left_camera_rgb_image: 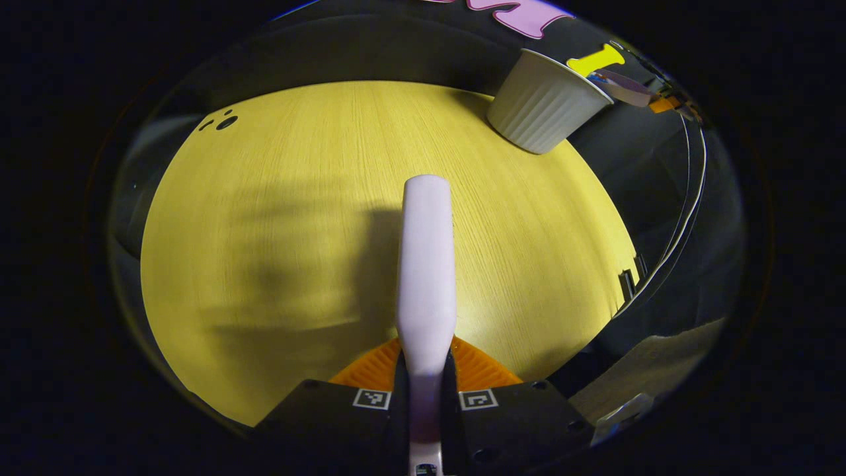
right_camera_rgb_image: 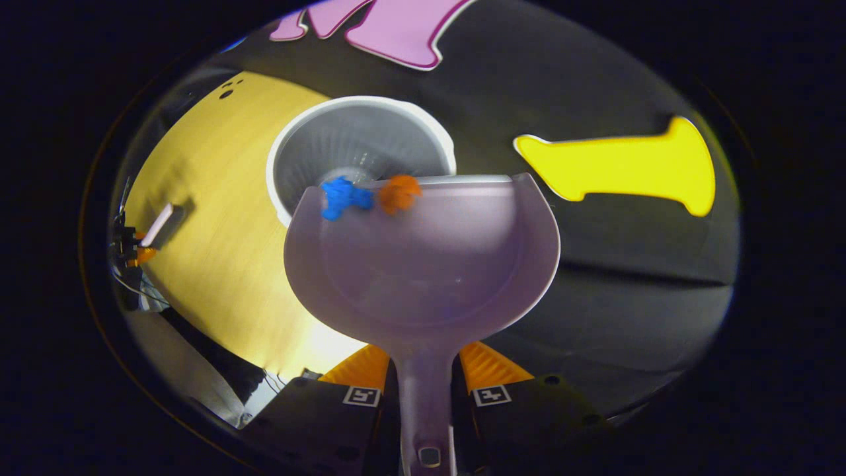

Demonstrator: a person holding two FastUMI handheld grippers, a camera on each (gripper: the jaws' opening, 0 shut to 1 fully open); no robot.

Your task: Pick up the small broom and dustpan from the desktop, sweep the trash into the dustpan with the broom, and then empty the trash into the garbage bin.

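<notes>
My right gripper [right_camera_rgb_image: 424,380] is shut on the handle of a pale lilac dustpan [right_camera_rgb_image: 423,258], which is tipped forward over the white ribbed garbage bin [right_camera_rgb_image: 360,142]. A blue scrap [right_camera_rgb_image: 344,196] and an orange scrap [right_camera_rgb_image: 398,192] sit at the pan's front lip, right above the bin's mouth. My left gripper [left_camera_rgb_image: 426,370] is shut on the pale lilac broom [left_camera_rgb_image: 426,264], whose slim body points out over the yellow wooden desktop [left_camera_rgb_image: 277,218]. In the left gripper view the bin [left_camera_rgb_image: 545,102] stands at the far right of the desk. The left gripper with the broom [right_camera_rgb_image: 158,226] shows far off at the left in the right gripper view.
The yellow desktop [right_camera_rgb_image: 211,231] ends close behind the bin, with the black booth wall beyond. A few dark round holes [left_camera_rgb_image: 225,122] mark the desk's far left corner. Thin cables [left_camera_rgb_image: 687,198] hang past the desk's right edge.
</notes>
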